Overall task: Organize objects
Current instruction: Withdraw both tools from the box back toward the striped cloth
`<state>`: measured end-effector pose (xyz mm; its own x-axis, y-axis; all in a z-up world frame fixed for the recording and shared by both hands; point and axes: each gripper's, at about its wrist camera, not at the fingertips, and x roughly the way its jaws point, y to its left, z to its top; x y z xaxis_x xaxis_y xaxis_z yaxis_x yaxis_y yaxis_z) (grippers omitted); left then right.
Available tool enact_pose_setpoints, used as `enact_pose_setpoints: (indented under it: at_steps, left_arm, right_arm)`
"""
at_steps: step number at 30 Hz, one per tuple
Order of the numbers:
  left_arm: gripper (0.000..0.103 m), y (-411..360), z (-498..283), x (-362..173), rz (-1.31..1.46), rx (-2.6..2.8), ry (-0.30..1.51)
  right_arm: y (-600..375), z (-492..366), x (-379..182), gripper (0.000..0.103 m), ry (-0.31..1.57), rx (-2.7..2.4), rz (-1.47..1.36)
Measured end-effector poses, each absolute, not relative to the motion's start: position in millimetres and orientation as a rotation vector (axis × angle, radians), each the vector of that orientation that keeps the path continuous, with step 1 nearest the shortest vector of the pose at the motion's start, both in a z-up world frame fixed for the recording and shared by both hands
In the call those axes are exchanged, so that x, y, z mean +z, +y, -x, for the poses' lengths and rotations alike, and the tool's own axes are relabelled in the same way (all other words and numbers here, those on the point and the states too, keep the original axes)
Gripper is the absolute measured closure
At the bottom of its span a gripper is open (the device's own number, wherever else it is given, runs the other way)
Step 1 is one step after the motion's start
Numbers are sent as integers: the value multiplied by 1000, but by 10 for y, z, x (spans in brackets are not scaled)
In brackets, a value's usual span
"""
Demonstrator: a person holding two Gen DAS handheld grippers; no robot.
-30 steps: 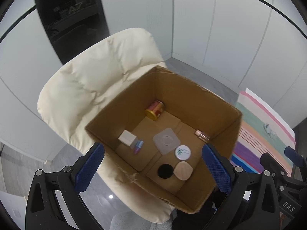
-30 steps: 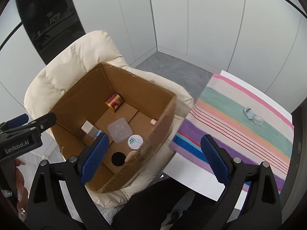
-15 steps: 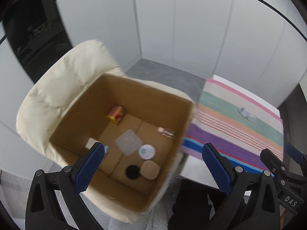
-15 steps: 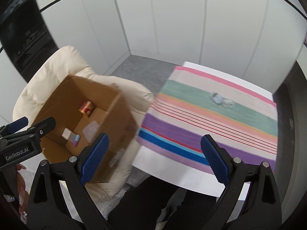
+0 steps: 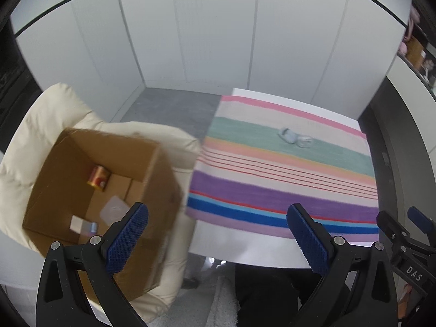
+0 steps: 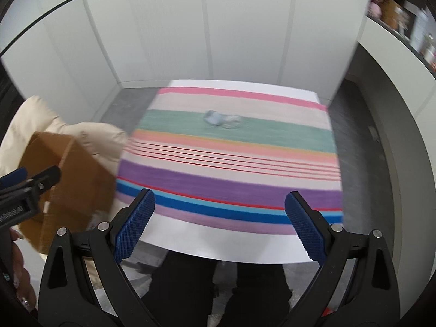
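Note:
A cardboard box (image 5: 152,179) (image 6: 73,179) stands on a cream armchair (image 5: 35,120) at the left. Inside it lie a red-gold can (image 5: 98,178), a clear square lid (image 5: 115,212) and a small white cube (image 5: 76,223). On the striped cloth (image 5: 286,188) (image 6: 231,174), on its green band, sit a small pale-blue jar (image 5: 288,135) (image 6: 213,118) and a clear lid (image 5: 305,141) (image 6: 233,122) beside it. My left gripper (image 5: 218,234) hangs open and empty over the gap between box and table. My right gripper (image 6: 220,226) is open and empty above the table's near edge.
The white table (image 6: 218,248) carries the cloth. White wall panels rise behind it, grey floor (image 5: 169,106) lies between chair and table. A person's dark trousers (image 6: 218,291) show below. A shelf with items (image 5: 417,51) is at the far right.
Both views have swung right from the box toward the striped table. The box has slid to the left edge and the jar and lid are now near the centre.

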<state>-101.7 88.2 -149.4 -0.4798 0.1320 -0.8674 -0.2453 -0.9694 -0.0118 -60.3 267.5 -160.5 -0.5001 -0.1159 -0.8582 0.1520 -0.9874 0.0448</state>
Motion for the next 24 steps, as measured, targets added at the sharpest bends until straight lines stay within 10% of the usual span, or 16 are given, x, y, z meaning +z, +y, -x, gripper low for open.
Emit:
enact_pose_setpoints:
  at_steps: [24]
  left_arm:
    - [1,1879,1941,-2693,1620,2351,285]
  right_arm:
    - [3101,1725,-2774,5,23,-2560,-1566]
